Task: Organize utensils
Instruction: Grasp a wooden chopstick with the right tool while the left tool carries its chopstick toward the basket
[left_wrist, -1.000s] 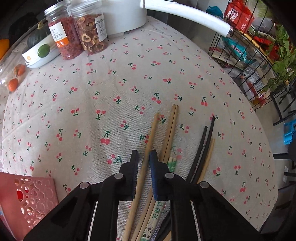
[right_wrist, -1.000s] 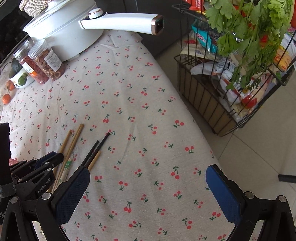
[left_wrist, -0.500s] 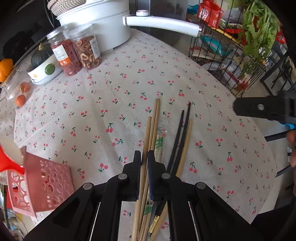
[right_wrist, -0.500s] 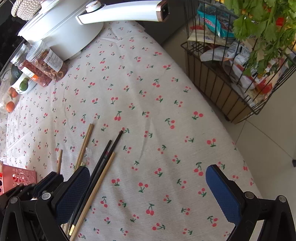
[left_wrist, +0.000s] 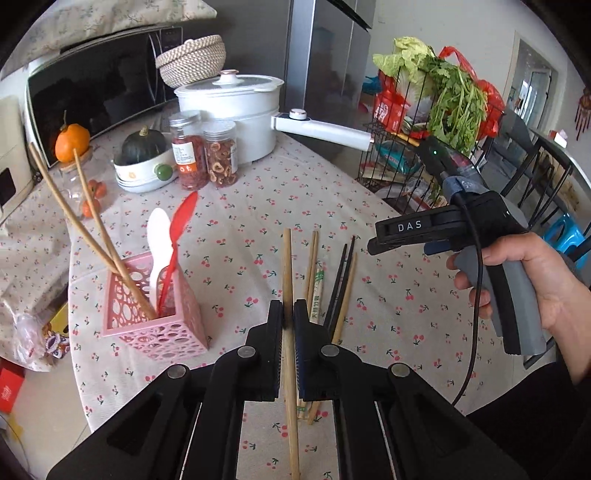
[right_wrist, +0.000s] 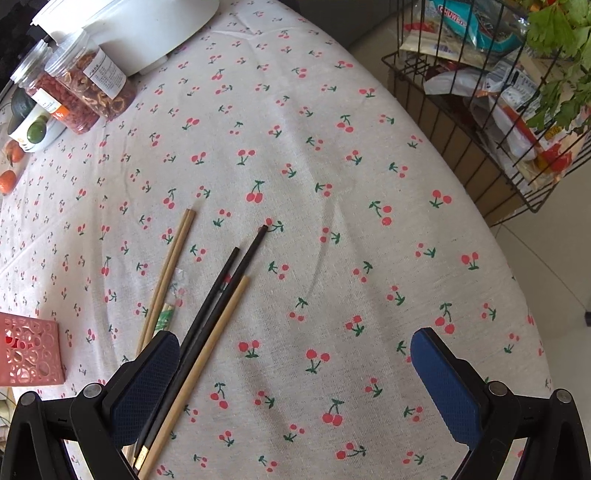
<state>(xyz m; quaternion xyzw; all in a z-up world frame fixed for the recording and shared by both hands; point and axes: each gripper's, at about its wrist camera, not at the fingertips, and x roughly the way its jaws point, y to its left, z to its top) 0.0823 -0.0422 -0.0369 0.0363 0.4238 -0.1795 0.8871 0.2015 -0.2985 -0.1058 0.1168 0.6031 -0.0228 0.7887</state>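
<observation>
My left gripper (left_wrist: 289, 308) is shut on a single wooden chopstick (left_wrist: 287, 266), lifted above the cherry-print tablecloth (left_wrist: 240, 221). To its left stands the pink perforated holder (left_wrist: 155, 325) with two wooden chopsticks, a white spoon and a red spoon in it. Below lie several more chopsticks: a wooden pair (right_wrist: 173, 258), a black pair (right_wrist: 225, 280) and one lighter stick (right_wrist: 207, 354). My right gripper (right_wrist: 295, 369) hangs wide open over the cloth, its left pad beside the black pair, nothing between its fingers. In the left wrist view a hand holds its body (left_wrist: 480, 236).
A white pot with a long handle (left_wrist: 236, 114), two jars of dried food (left_wrist: 203, 155), a squash in a bowl (left_wrist: 144, 162) and small oranges stand at the table's far side. A wire basket of groceries and greens (right_wrist: 498, 92) stands off the table's right edge.
The left gripper has closed on one wooden chopstick and risen with it, tilting up so the holder and the far side of the table came into view. The right gripper drifted lower toward the black chopsticks.
</observation>
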